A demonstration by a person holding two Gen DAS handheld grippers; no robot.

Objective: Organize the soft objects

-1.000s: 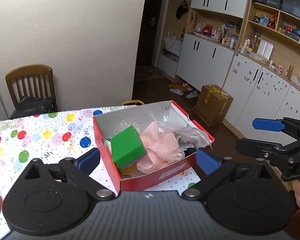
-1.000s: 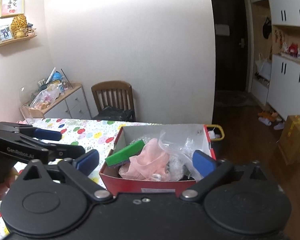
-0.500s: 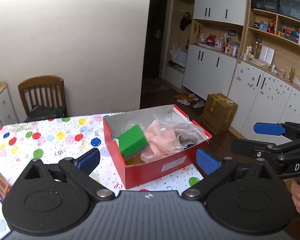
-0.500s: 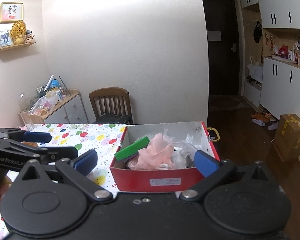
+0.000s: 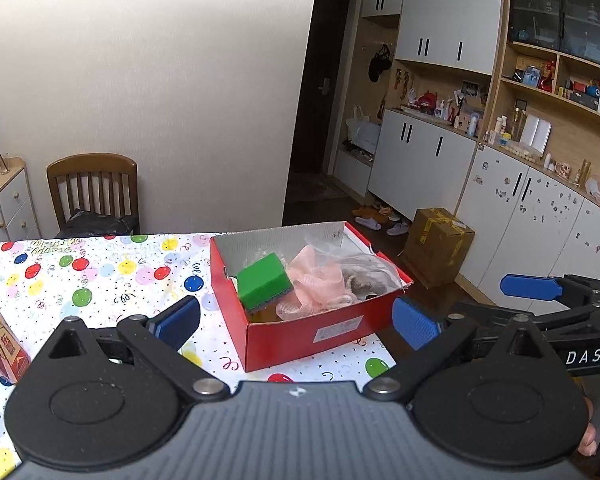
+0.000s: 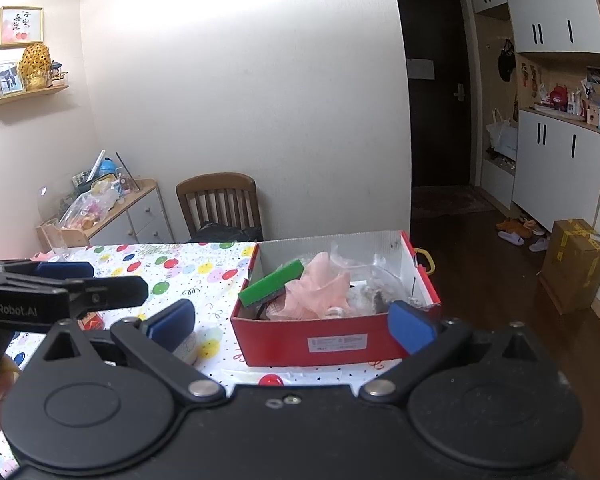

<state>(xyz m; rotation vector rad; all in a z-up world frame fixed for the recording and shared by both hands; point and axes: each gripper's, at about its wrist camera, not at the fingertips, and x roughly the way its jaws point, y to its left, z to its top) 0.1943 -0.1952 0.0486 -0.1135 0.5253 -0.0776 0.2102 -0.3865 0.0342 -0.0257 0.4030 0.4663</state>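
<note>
A red shoebox (image 5: 324, 332) stands near the table's right end; it also shows in the right wrist view (image 6: 300, 340). Inside lie a green sponge (image 5: 264, 282), a pink mesh puff (image 5: 320, 280) and a clear plastic bag (image 5: 360, 264) over something grey. My left gripper (image 5: 296, 320) is open and empty, held back from the box's near side. My right gripper (image 6: 292, 320) is open and empty, also short of the box. Each gripper shows at the edge of the other's view.
The table carries a balloon-print cloth (image 5: 100, 276). An orange bottle (image 5: 0, 340) stands at the left. A wooden chair (image 5: 94, 196) is behind the table, a cardboard carton (image 5: 436, 244) on the floor to the right, and white cabinets (image 5: 432, 160) beyond.
Both grippers have drawn back and risen from the box, so it looks smaller and farther. The orange bottle has come into the left wrist view. The jaws stay open.
</note>
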